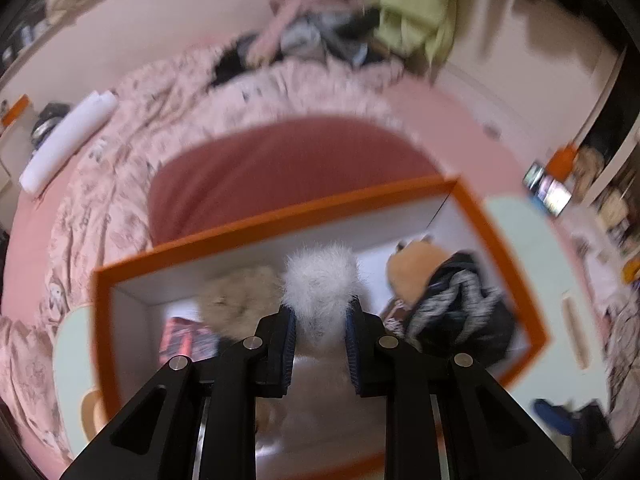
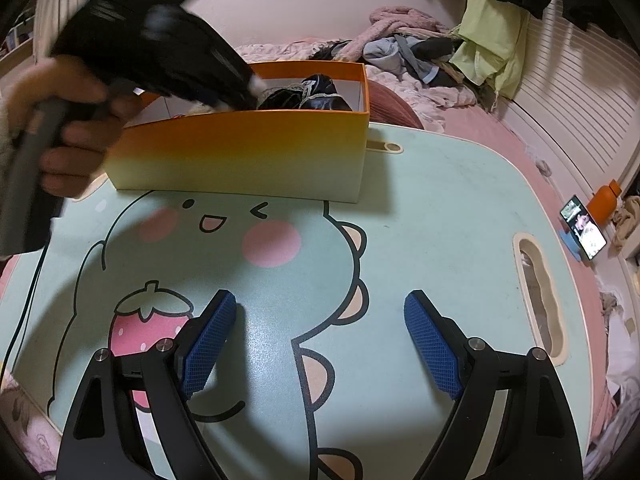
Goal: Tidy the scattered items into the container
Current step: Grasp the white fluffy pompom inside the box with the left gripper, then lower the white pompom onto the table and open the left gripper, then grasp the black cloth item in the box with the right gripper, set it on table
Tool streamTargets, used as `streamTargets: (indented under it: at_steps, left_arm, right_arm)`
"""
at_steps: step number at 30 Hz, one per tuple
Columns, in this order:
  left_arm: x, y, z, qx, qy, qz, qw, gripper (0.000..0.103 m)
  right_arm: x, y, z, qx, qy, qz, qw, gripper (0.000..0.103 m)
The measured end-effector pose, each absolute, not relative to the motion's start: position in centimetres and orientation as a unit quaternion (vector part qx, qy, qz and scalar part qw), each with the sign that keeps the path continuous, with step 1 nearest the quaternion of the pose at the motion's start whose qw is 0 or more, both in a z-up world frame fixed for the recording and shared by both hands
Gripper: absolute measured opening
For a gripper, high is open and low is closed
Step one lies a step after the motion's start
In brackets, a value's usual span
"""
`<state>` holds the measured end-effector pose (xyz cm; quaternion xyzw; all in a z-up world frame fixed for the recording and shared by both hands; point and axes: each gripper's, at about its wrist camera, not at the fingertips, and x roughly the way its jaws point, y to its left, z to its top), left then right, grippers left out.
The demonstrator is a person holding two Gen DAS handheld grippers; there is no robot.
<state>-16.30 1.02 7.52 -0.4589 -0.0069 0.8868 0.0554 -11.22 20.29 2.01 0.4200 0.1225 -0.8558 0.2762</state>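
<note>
My left gripper [image 1: 320, 340] is shut on a white fluffy pom-pom [image 1: 320, 280], its blue pads pressing both sides of the fur. It hangs over the open orange box [image 1: 280, 220]. Inside the box lie a beige fluffy ball [image 1: 240, 300], a brown plush toy [image 1: 412, 272], black-and-grey fabric [image 1: 460, 312] and a red-and-black packet [image 1: 180, 336]. In the right wrist view the orange box [image 2: 248, 156] stands at the far side of the table, and a hand [image 2: 72, 120] holds the left gripper [image 2: 252, 88] with its tips inside the box. My right gripper [image 2: 320, 320] is open above the tabletop, nothing between its fingers.
The low table [image 2: 440, 200] has a mint top with a cartoon print and stands on a pink bed. A pile of clothes [image 2: 420, 48] lies behind the box. A phone on a stand [image 2: 584, 228] and an orange bottle [image 2: 606, 200] are at the right.
</note>
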Motion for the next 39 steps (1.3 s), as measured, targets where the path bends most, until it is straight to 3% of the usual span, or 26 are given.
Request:
streamTargets:
  at_steps: [8,16,20,24,28,33,36,39]
  left_arm:
    - [-7.8,-0.4,12.9,-0.371,-0.049,0.925,0.070,0.020]
    - [-2.9,-1.0,9.9,-0.383,-0.071,0.920,0.039,0.020]
    - [-1.7,-0.1,7.4,-0.397,-0.077,0.913,0.045,0.021]
    - [-1.8,0.4,4.9,-0.413,-0.083,0.907,0.029,0.022]
    - [-1.8,0.2,3.5,-0.419,-0.106,0.902,0.018,0.042]
    - [-1.0,-0.2,3.4,-0.407,-0.107,0.907,-0.006,0.046]
    - [-0.7,-0.6,3.6,-0.403,-0.110,0.908,-0.011,0.046]
    - [-0.7,-1.0,3.8,-0.401,-0.114,0.909,-0.013,0.046]
  right_arm:
    - [-11.2,20.2,1.7,0.420,0.122,-0.856,0.275,0.086]
    - [-11.3,20.4,3.4,0.391,0.073,-0.878,0.266,0.086]
    - [-12.1,19.9,6.3,0.376,0.055,-0.880,0.287,0.074]
    - [-14.4,18.5,9.8,0.366,0.047,-0.881,0.295,0.072]
    - [-17.5,14.9,11.1,0.393,0.084,-0.864,0.304,0.067]
    - [-19.2,11.0,8.5,0.425,0.142,-0.844,0.295,0.066]
    - [-20.1,10.0,6.3,0.455,0.156,-0.832,0.275,0.055]
    - [-21.0,10.8,4.9,0.467,0.144,-0.834,0.258,0.036]
